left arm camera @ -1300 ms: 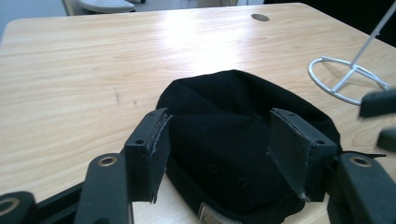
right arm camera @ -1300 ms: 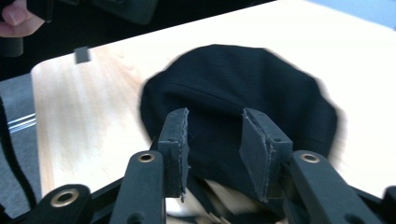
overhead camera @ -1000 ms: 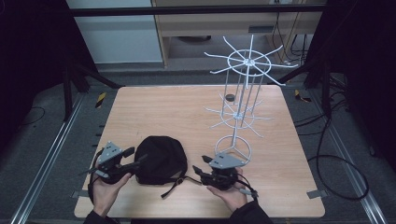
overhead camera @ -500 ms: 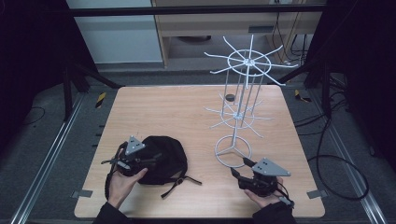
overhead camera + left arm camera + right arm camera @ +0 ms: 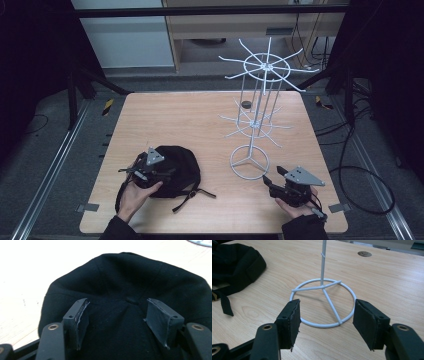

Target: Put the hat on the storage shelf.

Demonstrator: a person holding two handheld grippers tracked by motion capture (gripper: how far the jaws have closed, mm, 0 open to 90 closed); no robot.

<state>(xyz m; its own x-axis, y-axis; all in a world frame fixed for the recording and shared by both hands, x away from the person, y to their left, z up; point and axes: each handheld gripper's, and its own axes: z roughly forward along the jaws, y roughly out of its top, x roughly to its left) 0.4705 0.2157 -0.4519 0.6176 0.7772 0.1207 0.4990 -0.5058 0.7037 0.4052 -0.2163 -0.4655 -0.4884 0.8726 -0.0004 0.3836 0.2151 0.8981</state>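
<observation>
padded fingers (image 5: 77, 322) over soft black cap (image 5: 125, 285)

A light wooden square table (image 5: 190, 115) stands on a grey floor (image 5: 45, 155), with metal rails (image 5: 55, 170) along both sides. Beyond it are a white cabinet (image 5: 125, 35) and a beige wooden shelf unit (image 5: 225, 22), with dark curtains (image 5: 30, 45) at the room's sides and black cables (image 5: 360, 165) on the floor.

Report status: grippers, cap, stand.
Left hand-held gripper open over black cap. Right hand-held gripper open, facing wire stand base. Nothing blocking.

Lab: aluminium rails (image 5: 47, 177) and cables (image 5: 357, 150) ring table (image 5: 190, 115).
</observation>
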